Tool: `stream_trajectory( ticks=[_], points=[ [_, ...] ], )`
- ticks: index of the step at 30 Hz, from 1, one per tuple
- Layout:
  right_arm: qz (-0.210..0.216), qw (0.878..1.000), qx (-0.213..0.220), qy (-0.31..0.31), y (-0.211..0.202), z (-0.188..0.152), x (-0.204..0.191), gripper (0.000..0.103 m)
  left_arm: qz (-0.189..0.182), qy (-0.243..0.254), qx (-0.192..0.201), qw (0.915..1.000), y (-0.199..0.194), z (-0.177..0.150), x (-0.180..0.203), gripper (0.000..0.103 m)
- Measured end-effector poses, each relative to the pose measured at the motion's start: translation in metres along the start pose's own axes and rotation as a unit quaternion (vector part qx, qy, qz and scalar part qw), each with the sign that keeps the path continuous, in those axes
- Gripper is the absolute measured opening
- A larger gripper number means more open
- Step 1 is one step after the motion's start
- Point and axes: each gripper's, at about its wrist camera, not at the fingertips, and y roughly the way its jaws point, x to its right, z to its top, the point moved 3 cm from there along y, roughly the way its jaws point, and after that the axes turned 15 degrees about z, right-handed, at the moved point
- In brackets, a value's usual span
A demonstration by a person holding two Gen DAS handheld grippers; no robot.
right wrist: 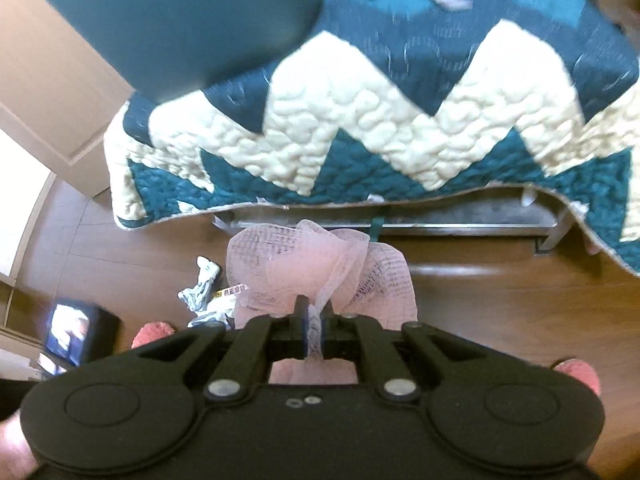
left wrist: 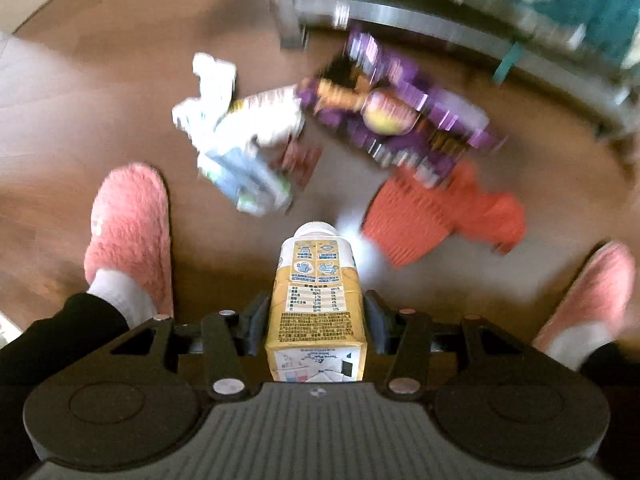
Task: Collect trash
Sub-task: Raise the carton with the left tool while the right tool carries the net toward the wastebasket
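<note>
While the wooden floor (left wrist: 80, 92) fills the left wrist view, it carries, from left to right, a pink slipper (left wrist: 128, 232) on the person's foot, crumpled white wrappers (left wrist: 224, 136), a purple snack bag (left wrist: 400, 120) and an orange pleated piece (left wrist: 436, 216), all blurred. A bed frame (left wrist: 400, 12) crosses the top. The left hand-held gripper (left wrist: 316, 312) points down at the floor, its jaws clamped on a yellow drink carton (left wrist: 316, 304) with its white cap away from the camera. In the right wrist view, a door (right wrist: 52, 92) stands at left and a teal-and-cream zigzag quilt (right wrist: 360, 128) drapes the bed. The right hand-held gripper (right wrist: 314, 330), tilted downward, is closed tight on a pink mesh net (right wrist: 320, 268).
</note>
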Motion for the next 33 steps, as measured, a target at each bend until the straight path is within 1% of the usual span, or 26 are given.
stream_trajectory(
  ticks=[3, 7, 12, 15, 18, 20, 22, 24, 29, 33],
  points=[
    [-0.002, 1.0, 0.0, -0.006, -0.02, -0.011, -0.016, 0.004, -0.042, -0.031, 0.038, 0.9979, -0.049, 0.004, -0.013, 0.049],
    [-0.003, 1.0, 0.002, 0.002, -0.043, -0.027, -0.036, 0.004, -0.097, -0.062, 0.085, 0.9897, -0.107, 0.003, -0.032, 0.049],
    [-0.002, 1.0, 0.022, -0.008, -0.065, -0.03, -0.066, 0.004, -0.163, -0.093, 0.133, 0.9733, -0.178, -0.006, -0.047, 0.049],
    [0.002, 0.999, 0.033, -0.024, -0.077, -0.028, -0.086, 0.004, -0.19, -0.101, 0.159, 0.9636, -0.213, -0.013, -0.052, 0.049],
    [0.005, 0.998, 0.055, -0.043, -0.089, -0.02, -0.108, 0.004, -0.216, -0.102, 0.19, 0.9523, -0.252, -0.021, -0.055, 0.049],
    [0.007, 0.996, 0.073, -0.06, -0.103, -0.01, -0.125, 0.004, -0.233, -0.101, 0.208, 0.9444, -0.278, -0.025, -0.057, 0.049],
    [0.008, 0.993, 0.092, -0.078, -0.117, 0.004, -0.14, 0.004, -0.236, -0.099, 0.233, 0.938, -0.303, -0.026, -0.057, 0.049],
    [0.007, 0.989, 0.111, -0.095, -0.133, 0.019, -0.153, 0.004, -0.241, -0.098, 0.26, 0.9299, -0.333, -0.025, -0.061, 0.049],
    [0.001, 0.975, 0.172, -0.143, -0.179, 0.072, -0.192, 0.004, -0.257, -0.104, 0.327, 0.9035, -0.413, -0.01, -0.077, 0.049],
    [0.001, 0.957, 0.22, -0.187, -0.214, 0.122, -0.228, 0.004, -0.255, -0.108, 0.387, 0.8796, -0.488, 0.008, -0.092, 0.049]
  ],
)
